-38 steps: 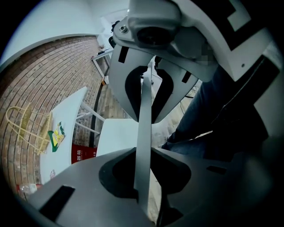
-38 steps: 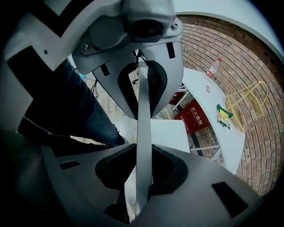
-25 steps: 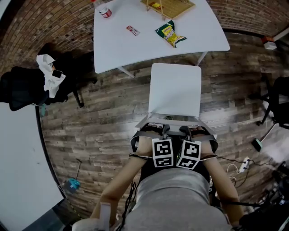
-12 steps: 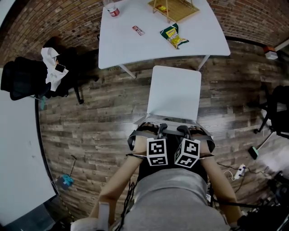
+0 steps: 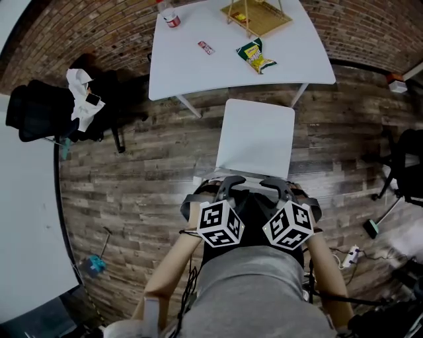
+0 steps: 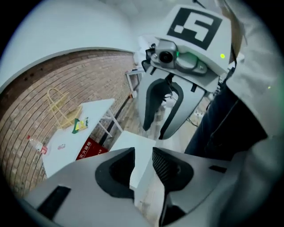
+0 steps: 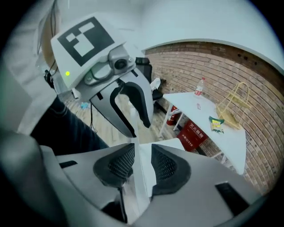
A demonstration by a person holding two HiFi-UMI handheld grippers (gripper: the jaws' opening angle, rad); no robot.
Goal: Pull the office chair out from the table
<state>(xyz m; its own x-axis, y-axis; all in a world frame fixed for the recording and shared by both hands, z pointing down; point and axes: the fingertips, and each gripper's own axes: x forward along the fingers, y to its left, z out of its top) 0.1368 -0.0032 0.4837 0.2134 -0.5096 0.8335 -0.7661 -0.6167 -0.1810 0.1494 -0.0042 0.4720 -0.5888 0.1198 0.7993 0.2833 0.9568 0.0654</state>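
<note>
Just beyond both tools the chair point(image 5: 256, 135) stands clear of the surface point(image 5: 198, 72), and the left tool point(image 6: 143, 153) and right tool point(image 7: 142, 150) have lifted off its backrest, jaws opening with the white edge showing ungripped between them, so the pull looks done; its wheels are hidden underneath.

I count one white chair point(image 5: 256, 135), dead centre. Two more are dark: a black chair point(image 5: 39, 115) at 9 o'clock and a second black chair point(image 5: 408, 155) at 3. There are two white worktops, the far worktop point(image 5: 198, 72) at 12 and the side worktop point(image 5: 26, 224) at 8. The far one carries one bottle point(image 5: 169, 13), one wrapper point(image 5: 206, 47), one snack bag point(image 5: 254, 56) and one rack point(image 5: 258, 13).
</note>
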